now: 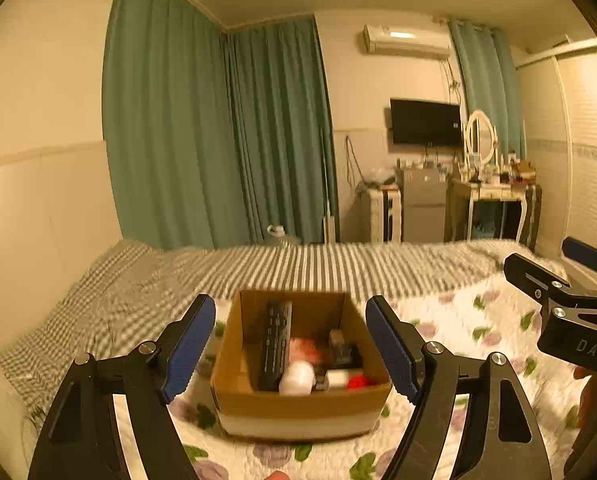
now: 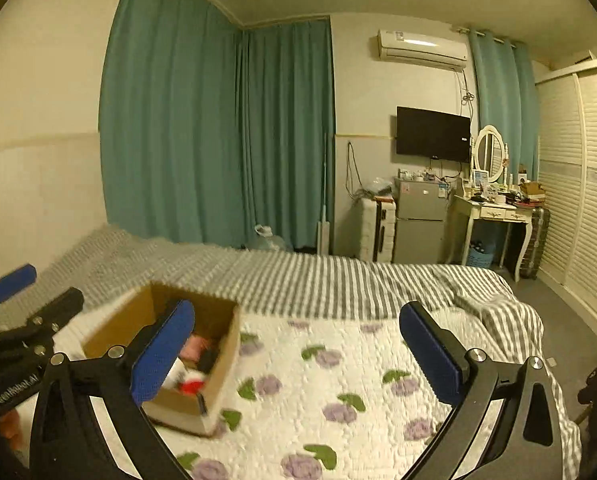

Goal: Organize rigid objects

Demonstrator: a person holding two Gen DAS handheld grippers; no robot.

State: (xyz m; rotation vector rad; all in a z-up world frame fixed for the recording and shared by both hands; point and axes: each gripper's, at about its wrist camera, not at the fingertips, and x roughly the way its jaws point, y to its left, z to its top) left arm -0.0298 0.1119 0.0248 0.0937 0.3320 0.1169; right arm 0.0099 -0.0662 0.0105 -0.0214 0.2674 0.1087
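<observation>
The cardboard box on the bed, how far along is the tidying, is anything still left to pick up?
Mostly done, it seems: the cardboard box already holds a black remote, a white bottle and smaller items. Nothing is in hand; the left gripper and right gripper are both open and empty. No loose objects show on the floral quilt.

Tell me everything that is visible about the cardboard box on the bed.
The cardboard box is brown, open at the top, with no flaps showing and a pale band along the bottom of its front wall. It stands upright on the white quilt with purple flowers, near the striped sheet. Inside, a long black object leans against the left wall; beside it lie something white and rounded, something red and pinkish items, all blurred. Neither tool touches the box.
</observation>
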